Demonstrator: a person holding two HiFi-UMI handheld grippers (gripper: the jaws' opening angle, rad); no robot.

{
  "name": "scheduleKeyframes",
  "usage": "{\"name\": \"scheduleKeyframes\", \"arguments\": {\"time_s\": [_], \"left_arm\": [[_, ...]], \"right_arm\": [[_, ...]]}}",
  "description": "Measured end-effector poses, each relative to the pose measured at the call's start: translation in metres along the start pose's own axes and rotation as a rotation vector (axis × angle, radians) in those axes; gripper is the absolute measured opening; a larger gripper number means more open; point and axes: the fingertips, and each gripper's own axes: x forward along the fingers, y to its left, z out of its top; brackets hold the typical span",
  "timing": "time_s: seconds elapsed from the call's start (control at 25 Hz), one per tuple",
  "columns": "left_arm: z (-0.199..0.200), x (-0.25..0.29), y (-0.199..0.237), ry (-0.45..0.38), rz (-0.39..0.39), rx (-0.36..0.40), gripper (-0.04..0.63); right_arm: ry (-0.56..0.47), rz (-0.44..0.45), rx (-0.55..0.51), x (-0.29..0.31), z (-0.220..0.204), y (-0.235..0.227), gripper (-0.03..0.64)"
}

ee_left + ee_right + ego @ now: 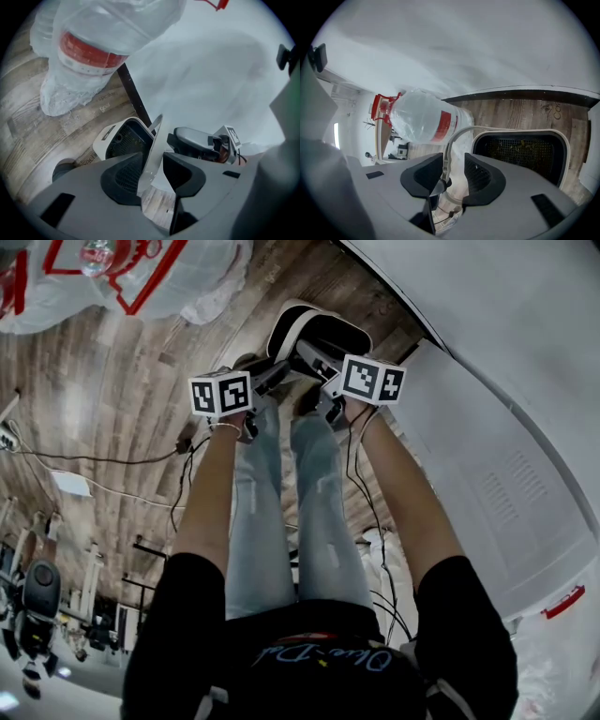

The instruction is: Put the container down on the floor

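Note:
A white container (314, 326) with a dark mesh inside hangs low over the wood floor (112, 409), beyond the person's legs. My left gripper (274, 374) meets it from the left and my right gripper (317, 362) from the right. In the left gripper view, my left gripper (152, 161) is shut on a thin white edge piece of the container (123, 138), and the right gripper (201, 140) shows behind it. In the right gripper view, my right gripper (453, 164) is shut on the container's curved white handle (459, 133), which leads to the container (520, 150).
A plastic-wrapped jug with a red label (89, 51) stands on the floor close to the container, also seen as the jug (424, 122) and the jug (112, 268). A white wall panel (497, 474) runs along the right, with a dark baseboard (133, 96). Cables (94, 460) cross the floor at the left.

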Motion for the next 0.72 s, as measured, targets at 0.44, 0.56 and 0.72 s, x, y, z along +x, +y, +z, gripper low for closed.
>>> {"name": "scheduleKeyframes", "arguments": {"time_s": [0.44, 0.56, 0.72], "left_arm": [[0.007, -0.016, 0.025, -0.022, 0.133, 0.015, 0.129], [0.007, -0.018, 0.029, -0.021, 0.16, 0.028, 0.126], [0.007, -0.024, 0.035, -0.023, 0.19, 0.039, 0.115]], "right_arm": [[-0.045, 0.011, 0.021, -0.006, 0.001, 0.002, 0.126], [-0.049, 0.01, 0.021, -0.007, 0.001, 0.001, 0.123], [-0.054, 0.0, 0.02, -0.01, 0.002, -0.001, 0.112]]}}
